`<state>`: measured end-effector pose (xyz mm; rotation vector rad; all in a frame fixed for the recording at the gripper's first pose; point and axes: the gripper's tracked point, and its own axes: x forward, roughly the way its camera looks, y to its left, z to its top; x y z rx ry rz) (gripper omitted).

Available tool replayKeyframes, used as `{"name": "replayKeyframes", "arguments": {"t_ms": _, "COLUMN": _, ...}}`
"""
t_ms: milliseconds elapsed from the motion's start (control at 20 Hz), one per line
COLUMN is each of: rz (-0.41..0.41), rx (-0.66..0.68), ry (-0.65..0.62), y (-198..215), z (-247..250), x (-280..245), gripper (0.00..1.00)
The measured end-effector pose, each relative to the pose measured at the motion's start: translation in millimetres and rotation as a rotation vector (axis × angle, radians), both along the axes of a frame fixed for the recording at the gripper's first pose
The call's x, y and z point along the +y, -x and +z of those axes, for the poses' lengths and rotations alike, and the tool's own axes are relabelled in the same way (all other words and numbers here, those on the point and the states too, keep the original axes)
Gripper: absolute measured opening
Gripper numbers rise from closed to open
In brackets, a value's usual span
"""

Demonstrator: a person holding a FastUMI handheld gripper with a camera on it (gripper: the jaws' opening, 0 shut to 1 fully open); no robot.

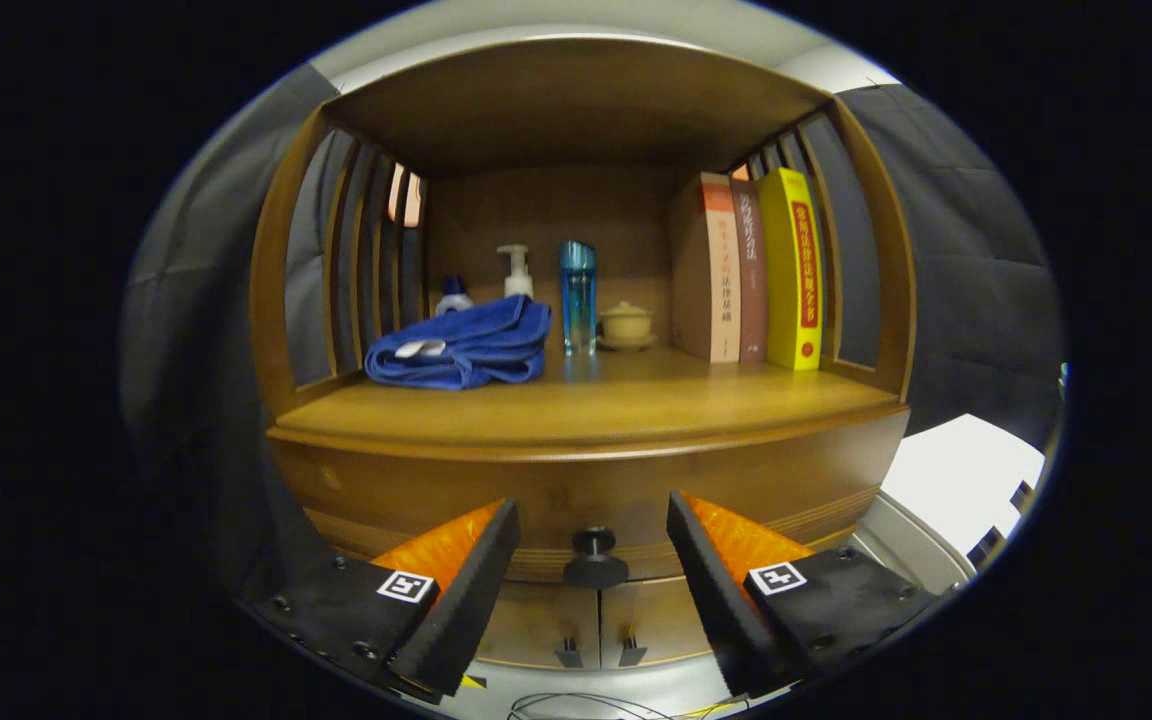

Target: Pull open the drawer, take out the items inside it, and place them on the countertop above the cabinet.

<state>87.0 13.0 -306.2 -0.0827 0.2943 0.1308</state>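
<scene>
Brown wood is what I face: a cabinet (586,480) with an open shelf above and a drawer (586,500) below it, its front flush and closed; the round knob (595,560) stands out from the drawer front, in the gap between my fingers (466,590) and a little beyond their tips; my gripper (593,525) is spread wide, both fingers apart from the knob, and I have hold of nothing. Beneath the drawer are two small doors (596,625), each with a little handle near the middle seam.

On the countertop (586,405) above the drawer lies a folded blue towel (461,350) to the left; behind it stand a small bottle (453,295) with a blue cap and a white pump bottle (516,272); just right of the towel is a tall blue glass (578,297), and beside that a small lidded cup (626,325) on a saucer; three books (748,270) stand upright against the right side, the outer one yellow. What is inside the drawer I cannot tell, since it is shut. Some thin cables (586,708) lie on the floor below my fingers.
</scene>
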Motion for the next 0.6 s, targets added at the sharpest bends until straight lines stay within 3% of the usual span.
{"name": "replayKeyframes", "arguments": {"t_ms": 150, "rz": -0.002, "rx": 0.047, "ry": 0.035, "y": -3, "z": -25, "x": -3, "gripper": 0.98}}
{"name": "replayKeyframes", "arguments": {"t_ms": 450, "rz": -0.023, "rx": 0.099, "ry": 0.022, "y": -11, "z": -43, "x": -7, "gripper": 0.55}}
{"name": "replayKeyframes", "arguments": {"t_ms": 600, "rz": 0.004, "rx": 0.1, "ry": 0.025, "y": -9, "z": -43, "x": -5, "gripper": 0.5}}
